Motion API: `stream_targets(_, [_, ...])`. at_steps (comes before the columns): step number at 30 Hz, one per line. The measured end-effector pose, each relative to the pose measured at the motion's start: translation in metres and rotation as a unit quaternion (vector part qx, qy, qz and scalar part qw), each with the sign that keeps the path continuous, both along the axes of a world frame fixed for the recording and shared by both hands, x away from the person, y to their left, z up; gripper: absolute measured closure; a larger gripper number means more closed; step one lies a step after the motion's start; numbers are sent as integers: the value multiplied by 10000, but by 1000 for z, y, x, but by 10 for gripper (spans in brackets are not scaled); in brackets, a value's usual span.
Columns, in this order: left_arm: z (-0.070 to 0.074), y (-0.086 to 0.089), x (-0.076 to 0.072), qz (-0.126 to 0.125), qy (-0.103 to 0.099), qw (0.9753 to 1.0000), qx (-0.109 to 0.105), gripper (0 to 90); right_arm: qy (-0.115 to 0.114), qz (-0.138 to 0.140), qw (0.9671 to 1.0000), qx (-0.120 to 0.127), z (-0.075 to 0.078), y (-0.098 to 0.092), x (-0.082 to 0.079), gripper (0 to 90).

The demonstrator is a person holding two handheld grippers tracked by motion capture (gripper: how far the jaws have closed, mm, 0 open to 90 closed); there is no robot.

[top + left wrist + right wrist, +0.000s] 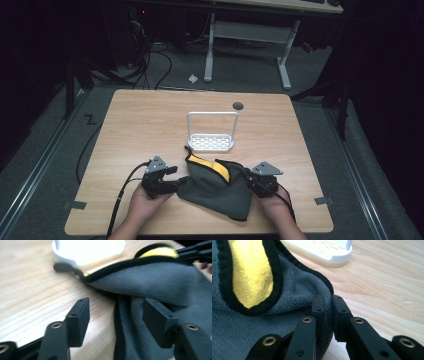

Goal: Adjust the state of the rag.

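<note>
A grey cloth [217, 192] with black edging and a yellow underside [220, 170] lies bunched on the wooden table [145, 115] near its front edge. My right gripper [252, 181] is shut on the cloth's right edge; in the right gripper view its jaws pinch the grey fabric [294, 302] at my gripper [327, 305]. My left gripper [172, 179] stands open at the cloth's left edge. In the left gripper view the grey cloth [160, 285] reaches between the spread jaws of my gripper [116, 312], one jaw over bare wood, the other over fabric.
A white rack [211, 131] with a perforated base and an upright hoop handle stands just behind the cloth; its base shows as a white tray [324, 250] in the right gripper view. A dark round hole [238, 105] sits further back. Another table's white legs [284, 65] stand beyond.
</note>
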State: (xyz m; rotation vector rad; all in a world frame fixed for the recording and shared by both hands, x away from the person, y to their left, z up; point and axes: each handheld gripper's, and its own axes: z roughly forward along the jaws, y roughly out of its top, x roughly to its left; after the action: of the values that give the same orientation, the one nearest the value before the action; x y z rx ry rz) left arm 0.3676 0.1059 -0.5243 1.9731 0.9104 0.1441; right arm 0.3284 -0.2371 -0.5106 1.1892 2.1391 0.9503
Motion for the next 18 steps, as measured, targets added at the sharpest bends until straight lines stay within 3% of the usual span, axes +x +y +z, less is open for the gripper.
stream_targets(3, [-7,-16,2,-160,131,9997,165,508,35,-7,10000,25,-1,-1,1,812])
stream_targets(6, [-10,-28,0,-278,94,9991,306,516,57,7,10000,30,-2,-2,2,809])
stream_targets(7, [-11,-31,-1,-314,-6,9988,372,517,60,7,10000,30,-2,-2,2,807])
stream_targets(8, [-11,-33,-3,-334,-89,9983,469,555,62,9,10000,26,-2,-2,2,807])
stream_targets(11, [-10,-37,-8,-472,-53,9975,532,735,64,24,10000,8,-3,-1,2,807])
stream_targets(14, [-8,-36,-9,-485,38,9973,547,828,40,5,10000,-16,-2,-1,2,808])
stream_targets(18, [2,-19,-13,-234,-136,9987,423,842,-58,-119,9999,-16,1,-3,1,813])
